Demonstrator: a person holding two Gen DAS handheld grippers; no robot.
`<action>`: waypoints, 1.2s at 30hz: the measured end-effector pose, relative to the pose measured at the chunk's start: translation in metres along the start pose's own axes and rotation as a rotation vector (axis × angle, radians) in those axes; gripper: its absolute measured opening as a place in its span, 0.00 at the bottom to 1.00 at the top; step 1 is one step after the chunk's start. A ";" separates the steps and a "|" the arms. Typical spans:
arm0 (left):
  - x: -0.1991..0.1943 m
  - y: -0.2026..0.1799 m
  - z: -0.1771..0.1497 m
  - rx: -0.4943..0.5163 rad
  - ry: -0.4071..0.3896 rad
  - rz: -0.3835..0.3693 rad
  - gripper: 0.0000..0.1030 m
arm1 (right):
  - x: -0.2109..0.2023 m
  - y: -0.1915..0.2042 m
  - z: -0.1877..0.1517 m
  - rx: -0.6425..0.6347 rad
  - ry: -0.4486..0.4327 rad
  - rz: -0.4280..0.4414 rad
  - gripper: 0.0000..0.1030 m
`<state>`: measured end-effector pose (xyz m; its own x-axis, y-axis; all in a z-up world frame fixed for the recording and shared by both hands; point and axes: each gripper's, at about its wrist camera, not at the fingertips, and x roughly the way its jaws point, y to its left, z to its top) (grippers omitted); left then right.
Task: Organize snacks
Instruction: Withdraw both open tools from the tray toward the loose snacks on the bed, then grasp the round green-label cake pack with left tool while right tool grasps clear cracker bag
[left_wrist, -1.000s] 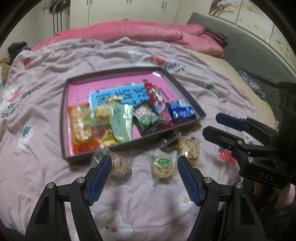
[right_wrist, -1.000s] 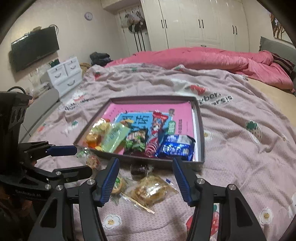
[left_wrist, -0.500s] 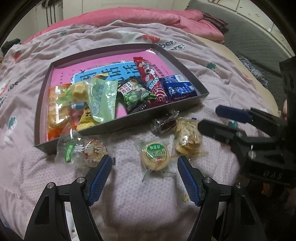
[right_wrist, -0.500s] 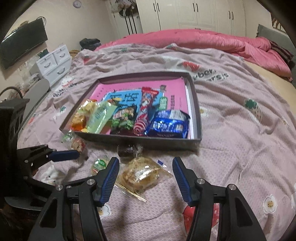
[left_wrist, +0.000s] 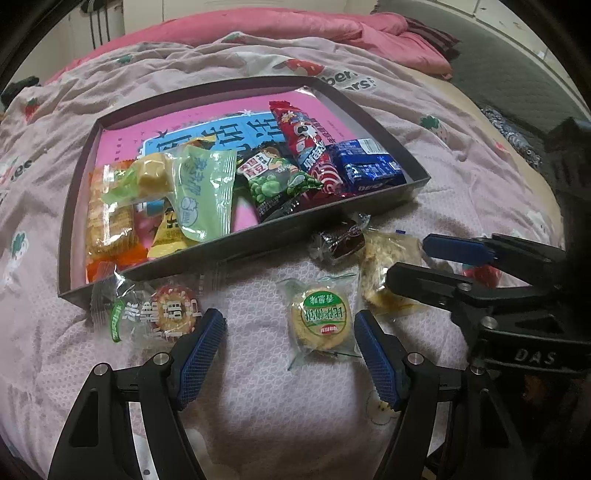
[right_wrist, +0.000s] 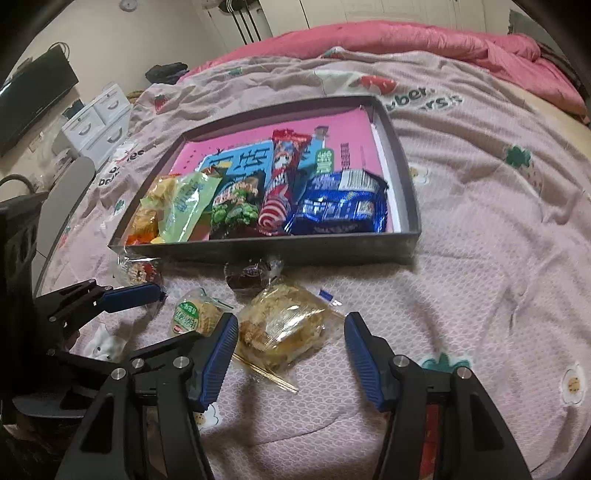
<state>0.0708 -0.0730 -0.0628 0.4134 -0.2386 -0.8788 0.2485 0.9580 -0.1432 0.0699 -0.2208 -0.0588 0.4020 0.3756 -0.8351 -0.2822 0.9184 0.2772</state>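
Hovering over the bed's pink quilt (left_wrist: 258, 406), the left gripper (left_wrist: 290, 356) has its jaws spread wide, empty, around a round green-labelled cake (left_wrist: 320, 320) just in front of the dark tray (left_wrist: 236, 243). The right gripper (right_wrist: 288, 356), jaws likewise wide and empty, flanks a clear-wrapped crumbly pastry (right_wrist: 284, 325) before the same tray, with a dark wrapped sweet (right_wrist: 251, 275) nearer the tray wall.

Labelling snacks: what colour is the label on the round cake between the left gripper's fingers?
Green with white text, on the round wrapped cake; left wrist view.
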 end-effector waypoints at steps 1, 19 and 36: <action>0.000 0.000 -0.001 0.002 0.002 -0.001 0.73 | 0.001 0.000 0.000 0.005 0.000 0.004 0.58; 0.007 -0.005 -0.008 0.025 0.026 -0.007 0.68 | 0.022 0.007 0.000 -0.045 0.054 -0.085 0.62; 0.015 -0.012 0.002 0.036 0.009 -0.027 0.36 | 0.003 -0.012 0.005 -0.003 -0.021 -0.063 0.44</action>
<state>0.0755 -0.0885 -0.0735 0.3984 -0.2627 -0.8788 0.2909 0.9448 -0.1506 0.0789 -0.2305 -0.0619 0.4374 0.3197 -0.8405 -0.2583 0.9399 0.2232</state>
